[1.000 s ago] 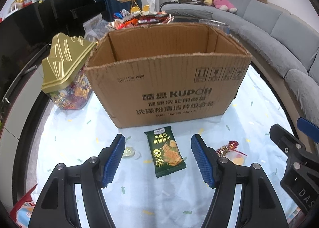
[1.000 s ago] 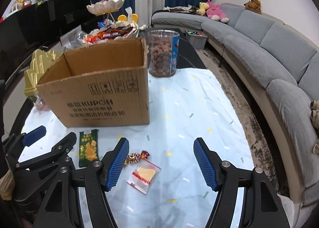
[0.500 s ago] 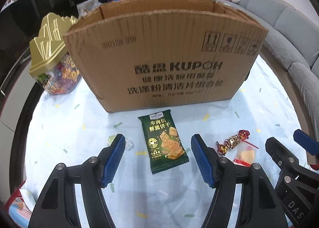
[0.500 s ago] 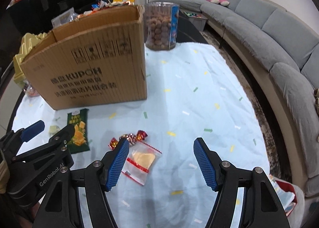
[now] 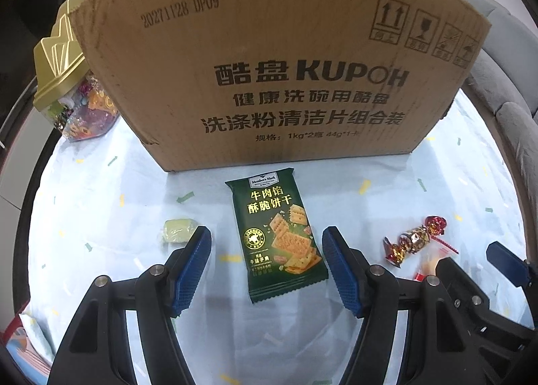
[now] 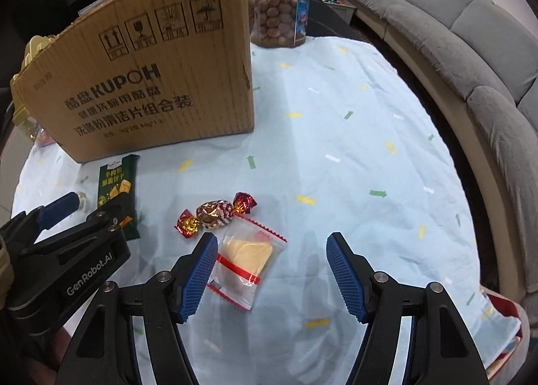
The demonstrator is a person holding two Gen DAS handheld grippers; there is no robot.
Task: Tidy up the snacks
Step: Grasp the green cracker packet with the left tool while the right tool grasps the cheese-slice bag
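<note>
Lowered since a second ago, both spread-jawed grippers (image 5: 266, 262) (image 6: 268, 265) are framed over glossy "Members Mark" cracker packet (image 5: 277, 233) and corrugated "KUPOH" box (image 5: 275, 62).

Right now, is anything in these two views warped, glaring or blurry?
Left wrist view: fisheye bows the cardboard box top into an arc; green cracker packet print stays sharp. Right wrist view: clear wafer sachet glints slightly, sofa curves, dark corners.

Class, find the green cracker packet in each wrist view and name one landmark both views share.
Left wrist: green cracker packet, centre, between the open left gripper fingers.
Right wrist: packet, left side, partly behind the left gripper.
Shared landmark: cardboard box, just behind it.
</note>
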